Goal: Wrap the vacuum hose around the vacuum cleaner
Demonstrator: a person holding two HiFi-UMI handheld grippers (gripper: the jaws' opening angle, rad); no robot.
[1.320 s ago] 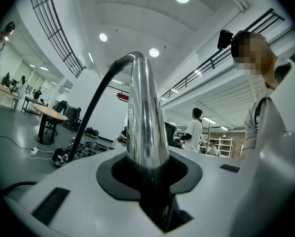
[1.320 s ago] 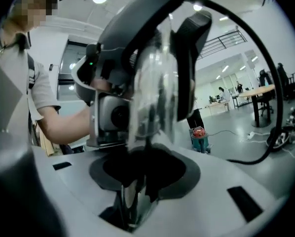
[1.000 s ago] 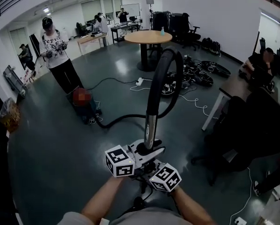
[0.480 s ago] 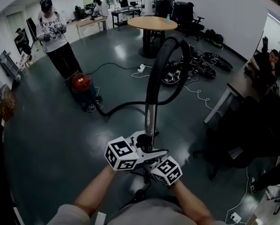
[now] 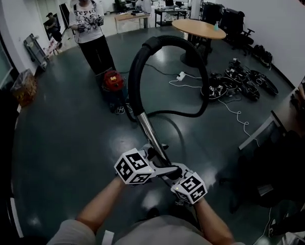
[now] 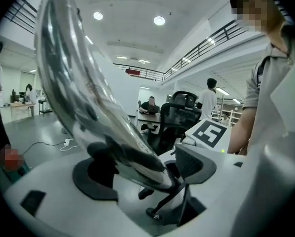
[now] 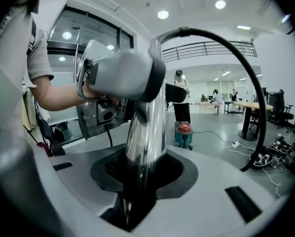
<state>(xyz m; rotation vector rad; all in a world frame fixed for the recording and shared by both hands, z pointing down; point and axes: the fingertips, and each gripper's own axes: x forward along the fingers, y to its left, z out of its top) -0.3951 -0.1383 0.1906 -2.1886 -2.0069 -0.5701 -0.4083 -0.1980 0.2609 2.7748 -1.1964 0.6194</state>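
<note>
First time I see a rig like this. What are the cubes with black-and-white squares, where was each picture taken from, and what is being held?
No robot here: someone holds a two-jaw tool in each hand; the marker cubes are part of those. The head view looks down from that person's head; the other two views come from a camera on each tool, looking along its jaws. The right tool is clamped on a vacuum's shiny metal tube. The left tool has just been opening its jaws; the tube passes between them, not gripped. From the tube a black hose arches over and runs down to the red vacuum cleaner on the floor, where a white power strip also lies. A second person stands just beyond the vacuum cleaner.
</note>
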